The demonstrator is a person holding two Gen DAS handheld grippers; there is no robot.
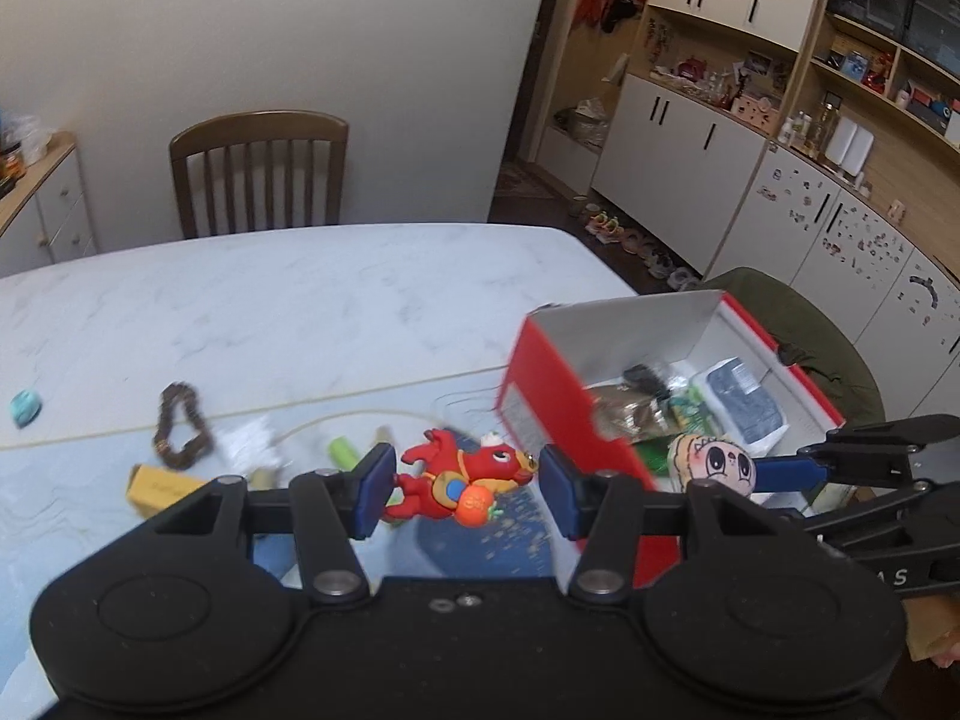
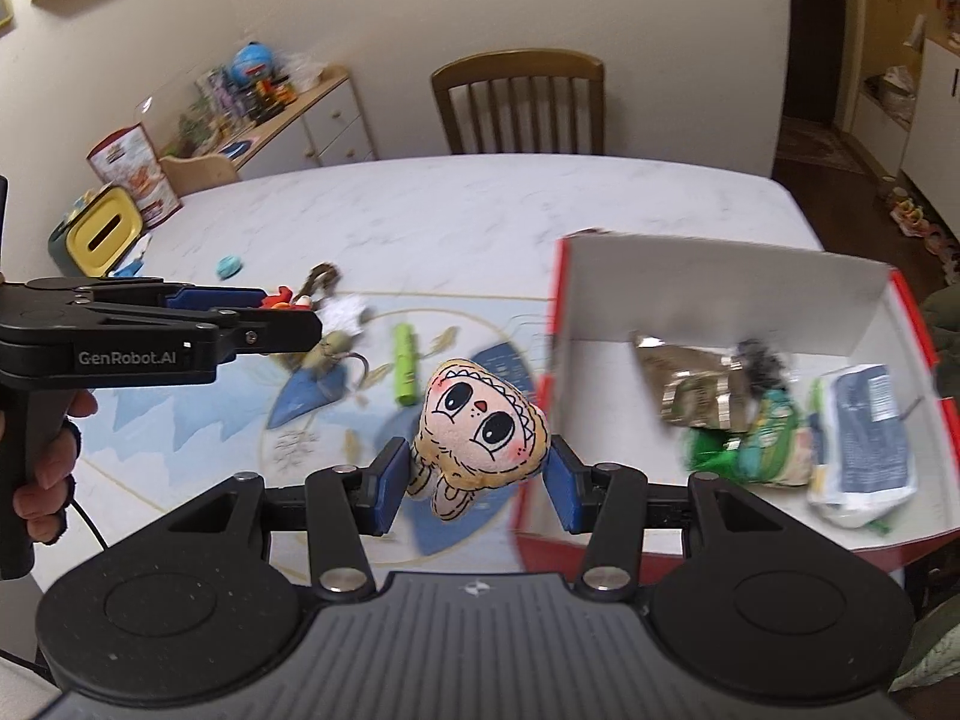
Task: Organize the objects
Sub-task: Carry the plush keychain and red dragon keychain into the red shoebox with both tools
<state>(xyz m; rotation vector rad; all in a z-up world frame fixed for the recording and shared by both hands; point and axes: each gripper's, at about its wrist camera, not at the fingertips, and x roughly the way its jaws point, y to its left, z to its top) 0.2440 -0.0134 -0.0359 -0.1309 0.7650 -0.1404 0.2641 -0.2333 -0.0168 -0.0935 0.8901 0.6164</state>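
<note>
In my left gripper [image 1: 465,489] I am pinching a small red horse-shaped figurine with an orange fruit on its belly [image 1: 465,477]. The blue pads sit on its tail end and its nose, so its long axis runs straight across the gap, head toward the right of the left wrist frame, at the centre bottom. It hangs above the pale marbled surface with a blue printed mat [image 1: 288,312], just left of the red cardboard box with a white interior [image 1: 540,384]. That end-to-end hold is my worry: the figurine looks hard and knobbly, so I judge it could pivot or pop out before it clears the box wall.

Below, toward the left of the frame, lie a brown bead bracelet [image 1: 180,426] and a lime-green tube [image 1: 343,453]. Anything I drop could knock them.

My right gripper [image 2: 474,483] squeezes a soft cream plush doll head with big dark eyes [image 2: 483,429] at its cheeks. Its face is turned up toward the camera, crown toward the frame top and small feet toward the bottom, so its long axis runs across the fingers. It hangs at centre frame, just left of the box's near corner. The box already holds crinkled snack packets [image 2: 774,420]. Both grippers are close together here, so moving at once risks them bumping or one clipping the rim.
</note>
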